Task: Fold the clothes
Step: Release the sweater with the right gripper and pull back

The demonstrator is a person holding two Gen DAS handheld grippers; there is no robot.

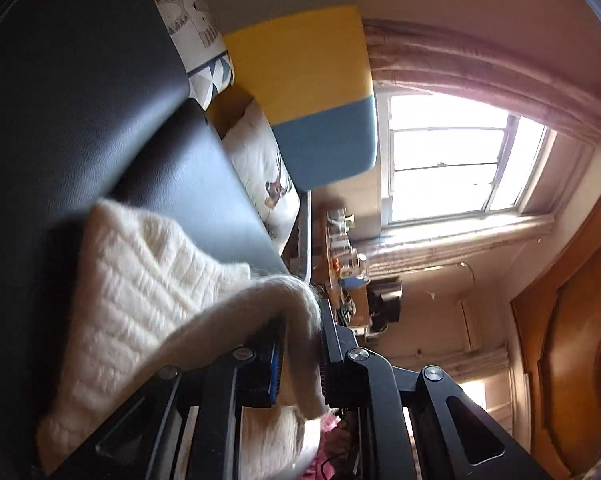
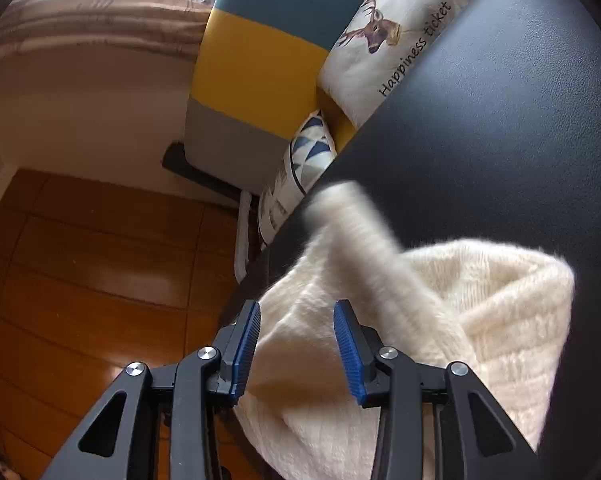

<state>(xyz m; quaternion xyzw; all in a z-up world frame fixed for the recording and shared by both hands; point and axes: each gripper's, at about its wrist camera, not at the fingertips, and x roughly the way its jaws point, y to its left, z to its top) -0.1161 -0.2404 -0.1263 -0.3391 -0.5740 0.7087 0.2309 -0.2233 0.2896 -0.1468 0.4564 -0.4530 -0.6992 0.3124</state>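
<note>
The cream knit sweater (image 1: 140,280) lay across the black padded bench (image 1: 80,80), filling the lower left of the left wrist view and the lower right of the right wrist view. The left gripper (image 1: 298,360) was clenched on a fold of the knit — a strip of it ran between the blue pads at lower centre, probably lifted so that part could be carried over the body of the garment. The right gripper (image 2: 296,344) stood released, its fingers (image 2: 246,344) spread wide with sweater fabric showing in the gap at lower centre; whether they touched the knit could not be told. A blurred sleeve (image 2: 356,232) crossed the middle of that view, apparently in motion. Beyond the bench edge sat a deer-print cushion (image 2: 380,48) and a striped headboard (image 2: 252,64) — no containers were in sight. The fold looked early, the garment still rumpled.
</note>
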